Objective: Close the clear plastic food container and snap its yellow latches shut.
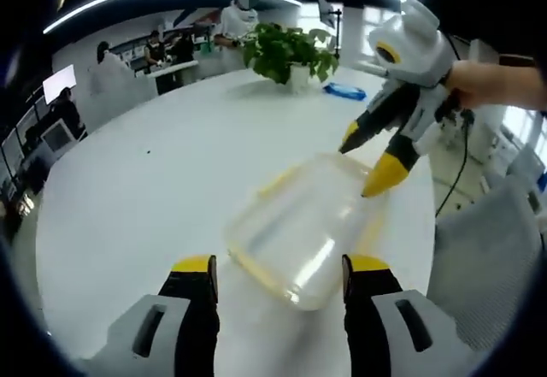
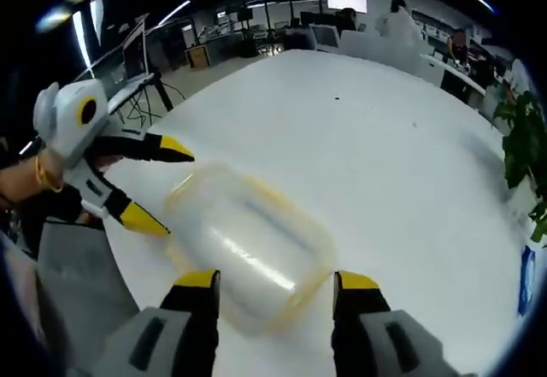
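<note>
Clear container (image 1: 299,227), yellow latches; white table (image 1: 154,180); yellow-tipped black claws

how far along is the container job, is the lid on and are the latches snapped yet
Done: the lid looks seated on the clear container, which sits on the white table. In hand: both grippers are open around it, the left gripper at one end and the right gripper at the other, neither gripping. Left: the yellow latches; blur hides whether any has snapped.

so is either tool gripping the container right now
No, the left tool and right tool are both open, hovering near the container without closing on it.
</note>
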{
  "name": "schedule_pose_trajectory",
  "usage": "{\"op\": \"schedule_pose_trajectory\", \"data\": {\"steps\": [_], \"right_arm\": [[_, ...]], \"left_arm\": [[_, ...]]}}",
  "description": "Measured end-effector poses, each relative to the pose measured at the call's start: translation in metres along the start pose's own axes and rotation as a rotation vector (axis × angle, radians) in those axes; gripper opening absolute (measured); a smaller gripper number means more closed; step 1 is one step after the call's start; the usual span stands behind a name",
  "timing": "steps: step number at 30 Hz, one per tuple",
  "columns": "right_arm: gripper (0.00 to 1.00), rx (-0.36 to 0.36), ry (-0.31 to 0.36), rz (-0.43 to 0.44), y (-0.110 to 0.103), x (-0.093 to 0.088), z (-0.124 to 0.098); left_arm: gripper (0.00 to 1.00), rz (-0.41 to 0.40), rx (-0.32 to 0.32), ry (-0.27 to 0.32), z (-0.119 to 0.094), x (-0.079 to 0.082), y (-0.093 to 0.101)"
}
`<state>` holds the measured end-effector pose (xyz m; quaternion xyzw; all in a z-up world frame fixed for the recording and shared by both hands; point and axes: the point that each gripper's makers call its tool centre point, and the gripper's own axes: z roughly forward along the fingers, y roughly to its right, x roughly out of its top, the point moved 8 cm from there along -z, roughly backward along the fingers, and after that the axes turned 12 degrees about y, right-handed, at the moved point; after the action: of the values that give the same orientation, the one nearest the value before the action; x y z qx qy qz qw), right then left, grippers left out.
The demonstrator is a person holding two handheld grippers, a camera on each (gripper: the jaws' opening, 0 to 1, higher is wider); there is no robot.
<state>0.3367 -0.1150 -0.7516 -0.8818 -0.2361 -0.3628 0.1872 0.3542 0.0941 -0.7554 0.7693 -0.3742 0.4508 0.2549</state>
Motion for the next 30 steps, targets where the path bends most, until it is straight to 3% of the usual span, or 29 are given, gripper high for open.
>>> {"op": "schedule_pose_trajectory", "data": {"steps": [4,7,11,14,23,30], "right_arm": [[0.51,-0.008,0.01,0.047,0.004,-0.006,-0.002],[0.49,-0.003,0.004,0.111,0.003,-0.009,-0.002],[0.44,0.028,0.015,0.087,-0.002,-0.007,0.001],[0.44,0.024,0.025,0.089,-0.004,-0.005,0.004],[0.43,0.057,0.037,0.104,-0.01,0.003,0.018],[0.43,0.068,0.037,0.09,-0.012,0.012,0.029]], "left_arm": [[0.56,-0.093,-0.002,0.007,0.001,-0.004,0.0],[0.49,-0.187,0.003,0.024,0.003,-0.004,0.001],[0.5,-0.209,0.021,0.019,0.005,-0.008,0.0],[0.45,-0.216,0.063,0.043,0.005,-0.007,-0.002],[0.44,-0.313,0.11,0.068,-0.005,-0.016,-0.014],[0.44,-0.334,0.166,0.097,-0.008,-0.019,-0.021]]}}
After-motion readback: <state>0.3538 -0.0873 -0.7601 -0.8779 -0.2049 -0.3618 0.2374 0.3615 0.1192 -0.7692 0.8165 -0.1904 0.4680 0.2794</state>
